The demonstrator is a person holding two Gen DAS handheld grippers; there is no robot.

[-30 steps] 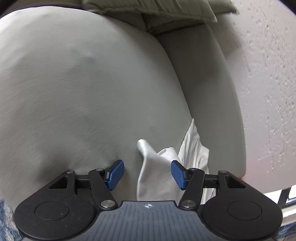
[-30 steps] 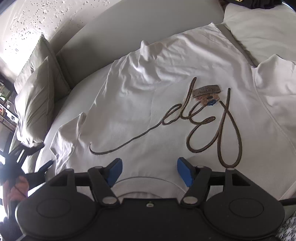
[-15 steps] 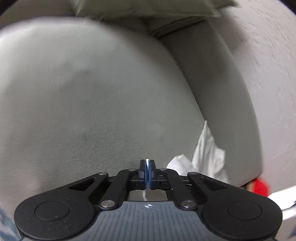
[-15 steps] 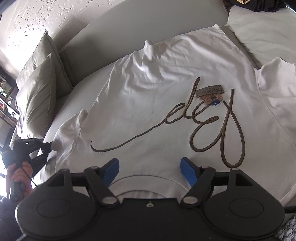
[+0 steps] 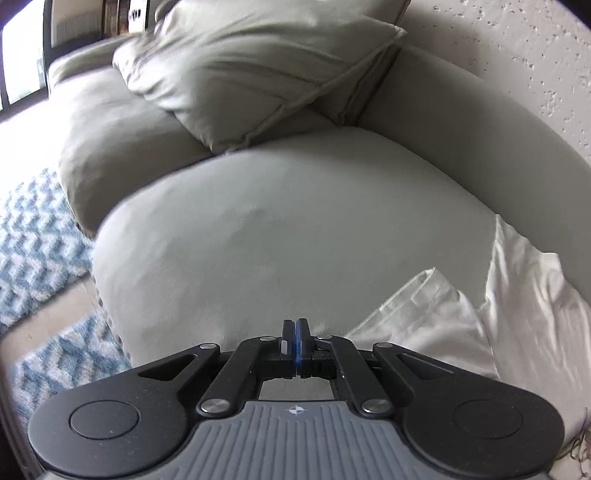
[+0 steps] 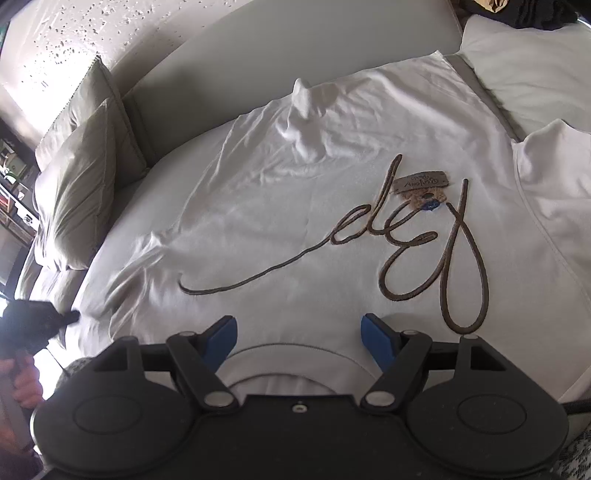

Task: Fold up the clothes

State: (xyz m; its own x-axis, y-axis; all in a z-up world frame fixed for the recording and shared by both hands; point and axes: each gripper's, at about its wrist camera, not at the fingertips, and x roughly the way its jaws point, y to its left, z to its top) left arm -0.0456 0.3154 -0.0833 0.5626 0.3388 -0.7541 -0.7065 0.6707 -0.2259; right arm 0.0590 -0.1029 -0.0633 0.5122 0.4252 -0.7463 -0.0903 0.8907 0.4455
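Note:
A white T-shirt [image 6: 295,221] with brown cursive lettering and a small tag lies spread, front up, on a grey sofa seat [image 5: 295,240]. Its collar sits just under my right gripper [image 6: 299,332], which is open and empty above it. My left gripper [image 5: 296,332] has its blue pads pressed together; I see no cloth between them. The shirt's sleeve [image 5: 498,314] lies crumpled just right of it. In the right wrist view the left gripper [image 6: 44,321] shows at the shirt's left sleeve edge.
Grey-green cushions [image 5: 258,74] lean at the sofa's far end, also in the right wrist view [image 6: 81,177]. A blue-and-white zigzag rug [image 5: 37,240] covers the floor to the left. More white cloth [image 6: 535,74] and a dark garment [image 6: 517,11] lie at the far right.
My left gripper closed at the sleeve, then pulled back and swung left; the sleeve now lies to its right. My right gripper stayed open over the collar, moving slightly.

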